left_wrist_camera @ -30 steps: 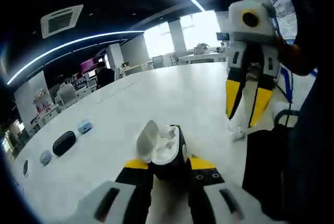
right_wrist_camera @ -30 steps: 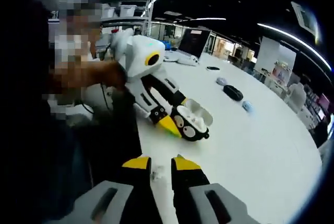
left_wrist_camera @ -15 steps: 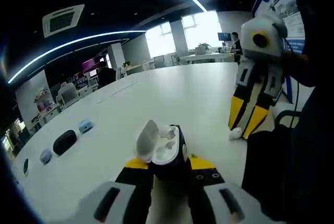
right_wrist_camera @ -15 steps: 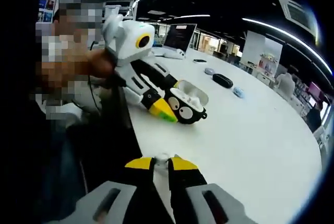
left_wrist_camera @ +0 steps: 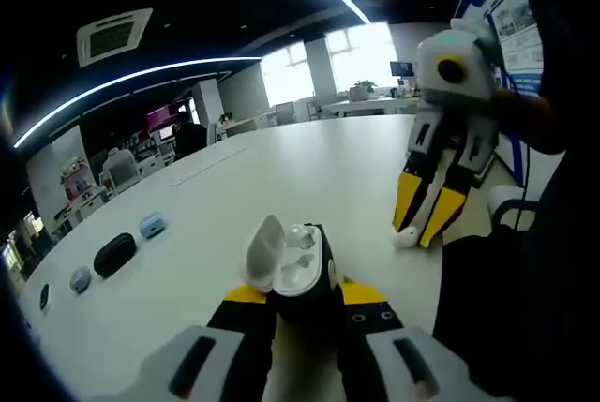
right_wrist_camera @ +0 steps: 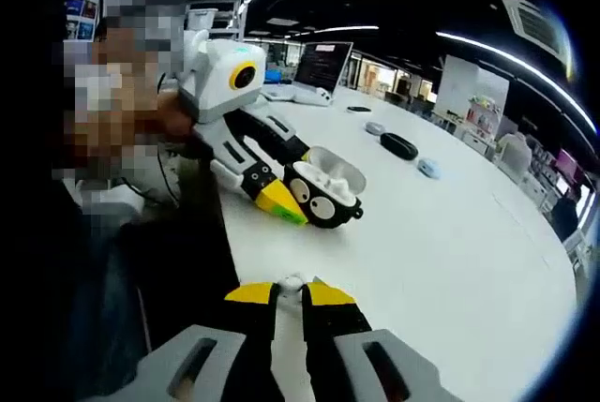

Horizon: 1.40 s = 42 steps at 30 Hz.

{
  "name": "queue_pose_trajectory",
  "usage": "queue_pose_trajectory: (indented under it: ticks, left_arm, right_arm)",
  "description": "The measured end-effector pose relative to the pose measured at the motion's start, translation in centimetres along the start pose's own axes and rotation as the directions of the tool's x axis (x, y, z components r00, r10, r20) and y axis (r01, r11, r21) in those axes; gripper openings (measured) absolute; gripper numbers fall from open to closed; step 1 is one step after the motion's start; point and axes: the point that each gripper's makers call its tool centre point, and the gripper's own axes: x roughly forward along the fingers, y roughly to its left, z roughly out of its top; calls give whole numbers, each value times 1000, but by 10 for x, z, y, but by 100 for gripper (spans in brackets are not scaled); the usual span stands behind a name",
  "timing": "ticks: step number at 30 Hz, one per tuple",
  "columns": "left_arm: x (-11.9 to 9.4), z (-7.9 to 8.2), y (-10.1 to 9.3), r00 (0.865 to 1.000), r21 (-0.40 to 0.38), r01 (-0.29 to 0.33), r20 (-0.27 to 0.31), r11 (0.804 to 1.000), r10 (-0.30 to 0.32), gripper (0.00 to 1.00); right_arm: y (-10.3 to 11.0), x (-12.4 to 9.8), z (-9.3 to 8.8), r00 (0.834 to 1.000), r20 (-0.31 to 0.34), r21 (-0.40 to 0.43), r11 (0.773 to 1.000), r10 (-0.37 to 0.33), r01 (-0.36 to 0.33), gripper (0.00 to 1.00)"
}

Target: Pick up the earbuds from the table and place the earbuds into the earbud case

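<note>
Lifted clear of the surface since half a second ago, earbud (right_wrist_camera: 292,282) pinched and swung a little nearer the case.

Far left in the left gripper view: small gadgets (left_wrist_camera: 114,256) scattered on the white surface (left_wrist_camera: 281,177), well apart from the work. Centre: left gripper (left_wrist_camera: 302,297) clamped on the black earbud case (left_wrist_camera: 305,275), lid (left_wrist_camera: 264,245) tipped open and cavity facing up, presumably held steady as a fixed target; one white bud apparently already seated inside. Right: right gripper (left_wrist_camera: 419,229) hanging jaws-down over the surface edge, white bud at its tips. From the right gripper view, jaws nearly together on that bud, open case (right_wrist_camera: 323,198) ahead and above. Likely next: carrying the bud across and lining it up with the empty slot; risk of slipping from so light a pinch.
</note>
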Motion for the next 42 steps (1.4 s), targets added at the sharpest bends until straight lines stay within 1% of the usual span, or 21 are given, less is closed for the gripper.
queue_pose_trajectory:
  ticks: [3, 5, 10, 13, 17, 21, 27, 28, 30, 34, 38, 40, 42]
  left_arm:
    - [0, 0, 0, 1000, 1, 0, 1, 1000, 0, 26]
    - [0, 0, 0, 1000, 3, 0, 0, 1000, 0, 26]
    - [0, 0, 0, 1000, 4, 0, 0, 1000, 0, 26]
    - [0, 0, 0, 1000, 3, 0, 0, 1000, 0, 26]
    - [1, 0, 0, 1000, 1, -3, -1, 1000, 3, 26]
    - [1, 0, 0, 1000, 0, -6, -2, 1000, 6, 26]
    - [1, 0, -1, 1000, -3, -9, -2, 1000, 9, 26]
    - [1, 0, -1, 1000, -5, -10, -2, 1000, 10, 26]
    - [1, 0, -1, 1000, -6, -10, -2, 1000, 10, 26]
    - [1, 0, -1, 1000, -3, -11, -4, 1000, 11, 26]
    - [1, 0, -1, 1000, -5, -14, -4, 1000, 14, 26]
    - [1, 0, -1, 1000, -8, -16, -3, 1000, 16, 26]
    - [1, 0, -1, 1000, -11, -19, -2, 1000, 19, 26]
  right_arm:
    - [-5, 3, 0, 1000, -10, -48, 999, -10, 10, 10]
    - [-8, 5, 1, 1000, -14, -61, 998, -9, 8, 10]
    - [-26, 9, 6, 999, -32, -133, 991, -22, 18, 10]
    - [-35, 10, 10, 999, -31, -153, 988, -17, 12, 10]
    - [-46, 15, 15, 999, -46, -195, 981, -4, -5, 10]
    - [-51, 22, 16, 998, -53, -201, 979, 21, -31, 10]
    - [-53, 29, 10, 996, -73, -193, 979, 46, -60, 10]
    - [-54, 30, 11, 997, -62, -194, 979, 48, -60, 11]
    - [-53, 28, 11, 997, -61, -194, 979, 46, -57, 11]
    - [-52, 24, 11, 999, -52, -224, 975, -2, -10, 13]
    - [-56, 22, 12, 995, -23, -187, 978, -97, 91, 14]
    - [-55, 21, 16, 984, 24, -124, 976, -175, 176, 14]
    - [-53, 21, 17, 974, 50, -101, 969, -221, 225, 14]
